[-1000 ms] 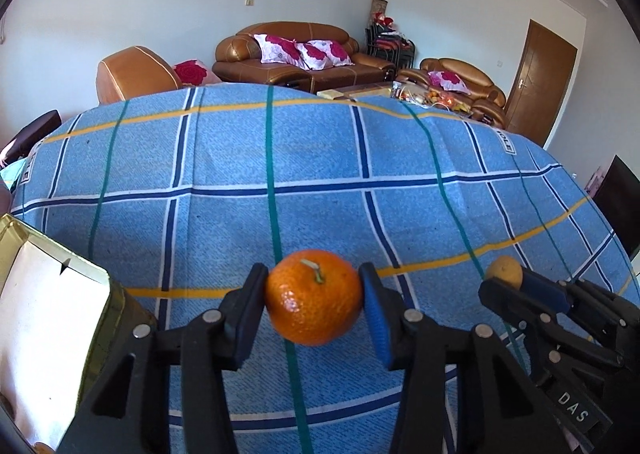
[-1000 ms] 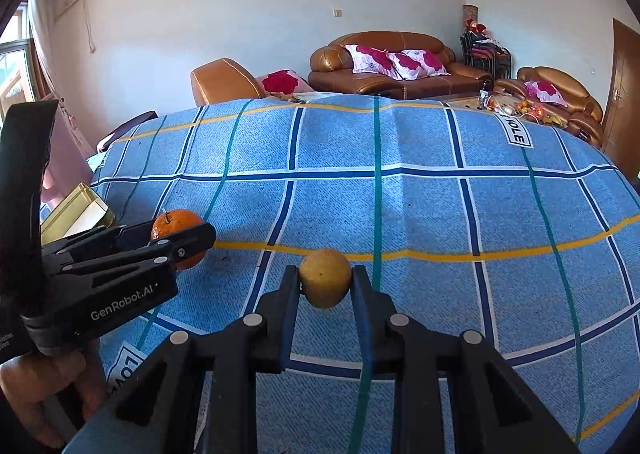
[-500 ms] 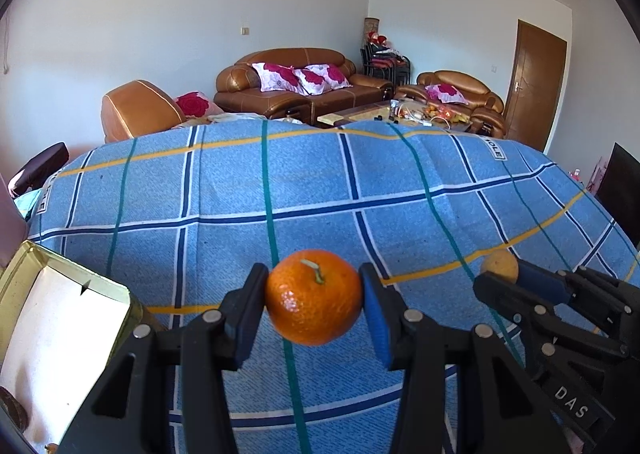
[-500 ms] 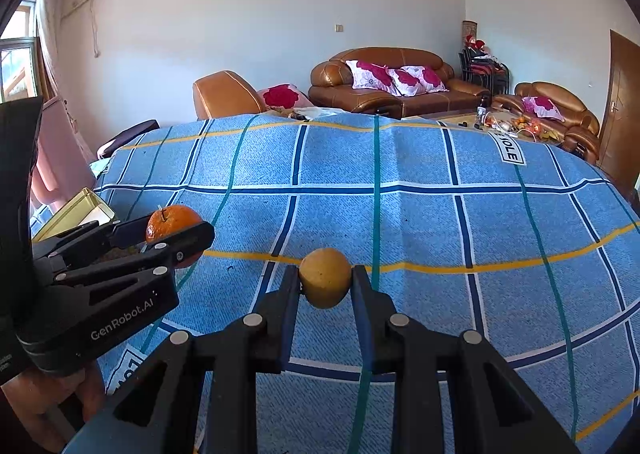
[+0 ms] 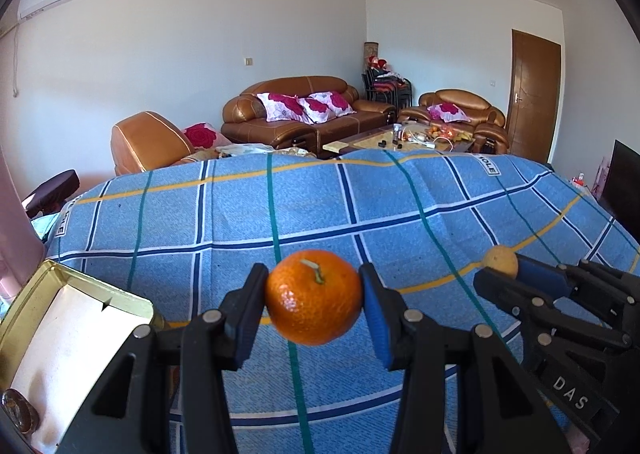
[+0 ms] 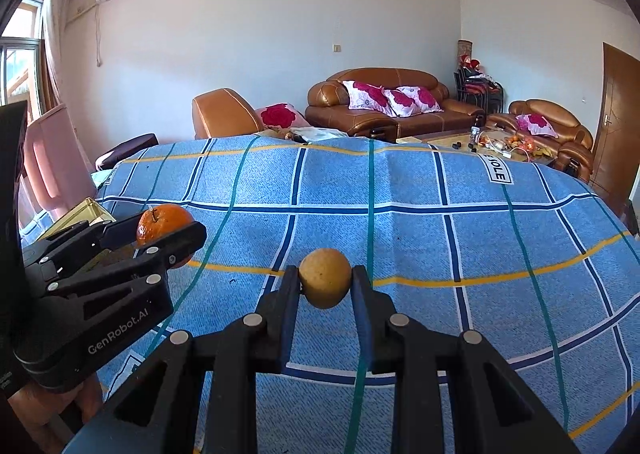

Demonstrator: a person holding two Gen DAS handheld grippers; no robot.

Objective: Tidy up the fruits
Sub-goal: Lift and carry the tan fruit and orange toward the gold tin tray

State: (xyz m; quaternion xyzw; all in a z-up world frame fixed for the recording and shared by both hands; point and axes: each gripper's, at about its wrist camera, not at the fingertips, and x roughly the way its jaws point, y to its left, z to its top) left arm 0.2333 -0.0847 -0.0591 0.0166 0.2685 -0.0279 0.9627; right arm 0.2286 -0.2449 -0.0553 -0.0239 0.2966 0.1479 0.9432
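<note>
Left gripper [image 5: 314,304] fingers pinching orange tangerine [image 5: 314,297], held above blue checked surface [image 5: 400,194]. Right gripper [image 6: 325,284] fingers pinching small yellow fruit [image 6: 325,277], clear of surface. Gold tin [image 5: 24,310] at left edge.

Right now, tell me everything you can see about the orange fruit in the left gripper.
The mandarin orange is round, bright orange, with glossy dimpled peel and a short greenish-brown stem stub on top, tilted slightly. It looks whole and unpeeled. The left gripper is shut on it, one pad pressing each side, holding it in the air above the blue checked cloth. Nothing else touches it. In the right wrist view it shows partly hidden behind a finger.
</note>
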